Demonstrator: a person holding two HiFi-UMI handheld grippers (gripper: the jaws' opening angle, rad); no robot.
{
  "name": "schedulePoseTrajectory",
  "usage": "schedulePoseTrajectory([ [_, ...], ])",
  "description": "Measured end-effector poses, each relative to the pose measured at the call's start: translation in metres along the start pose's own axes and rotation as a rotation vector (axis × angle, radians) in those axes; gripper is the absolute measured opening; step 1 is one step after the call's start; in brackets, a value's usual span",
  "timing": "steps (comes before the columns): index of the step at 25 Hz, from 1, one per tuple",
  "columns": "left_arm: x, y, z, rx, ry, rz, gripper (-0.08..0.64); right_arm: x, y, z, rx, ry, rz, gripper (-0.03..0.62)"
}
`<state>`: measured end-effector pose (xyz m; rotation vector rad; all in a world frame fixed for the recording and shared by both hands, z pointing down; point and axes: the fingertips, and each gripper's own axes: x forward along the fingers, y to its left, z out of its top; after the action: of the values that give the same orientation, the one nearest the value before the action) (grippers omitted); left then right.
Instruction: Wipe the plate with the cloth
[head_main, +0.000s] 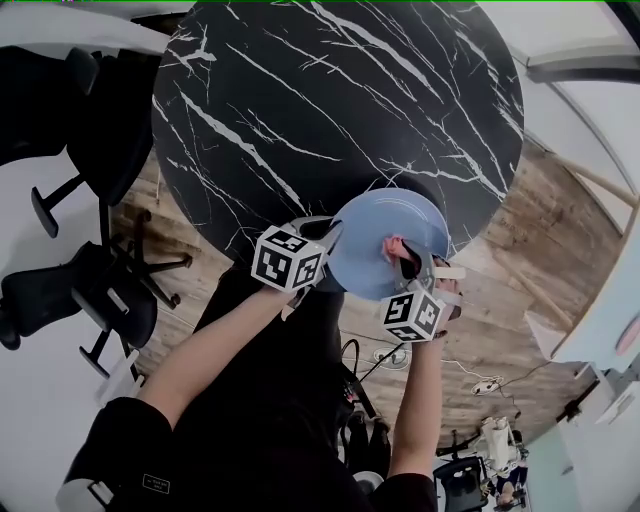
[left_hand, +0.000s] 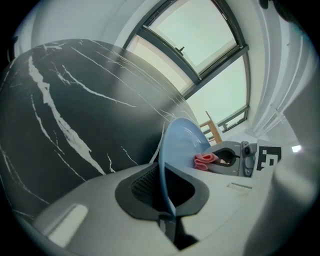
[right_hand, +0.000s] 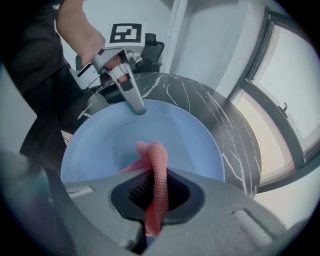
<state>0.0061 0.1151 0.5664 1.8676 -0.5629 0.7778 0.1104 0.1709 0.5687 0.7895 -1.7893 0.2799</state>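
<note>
The left gripper (left_hand: 162, 189) is pinching the rim of the blue plate (head_main: 395, 222). Its two jaws are squeezing together on the thin edge, so the plate is hanging up in the air near the edge of the black table (head_main: 330, 100), not lying on it. The right gripper (right_hand: 155, 197) is clamping a pink cloth (right_hand: 158, 167) between its jaws, and the loose end of the cloth is poking out right at the inside of the plate. The plate is looking hard and smooth, so it is probably slippery, and it could break if it falls. It is likely a bit heavy for a pinch at just one edge, so the grip on the rim is needing to be tight, and the pushing with the cloth is best done softly. The cloth is looking soft, bumpy and floppy. It is bending any way it likes, so holding it by the middle with a bit sticking out is looking good for rubbing. Rubbing close to the held side is, I think, going to wobble the plate less than rubbing the far side.
</note>
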Motion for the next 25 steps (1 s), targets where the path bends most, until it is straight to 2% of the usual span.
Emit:
schedulePoseTrajectory([
  [11,0.000,0.001,0.001,-0.012,-0.009,-0.001,0.015,0.022,-0.069,0.022,-0.020,-0.018,-0.125,0.011],
  [16,-0.001,0.001,0.002,-0.027,-0.033,0.015,0.015,0.018,-0.070,0.012,-0.037,0.005,-0.182,0.011],
  [25,-0.001,0.002,0.001,-0.045,-0.043,0.021,0.015,0.000,-0.055,-0.026,0.034,0.063,-0.213,0.011],
])
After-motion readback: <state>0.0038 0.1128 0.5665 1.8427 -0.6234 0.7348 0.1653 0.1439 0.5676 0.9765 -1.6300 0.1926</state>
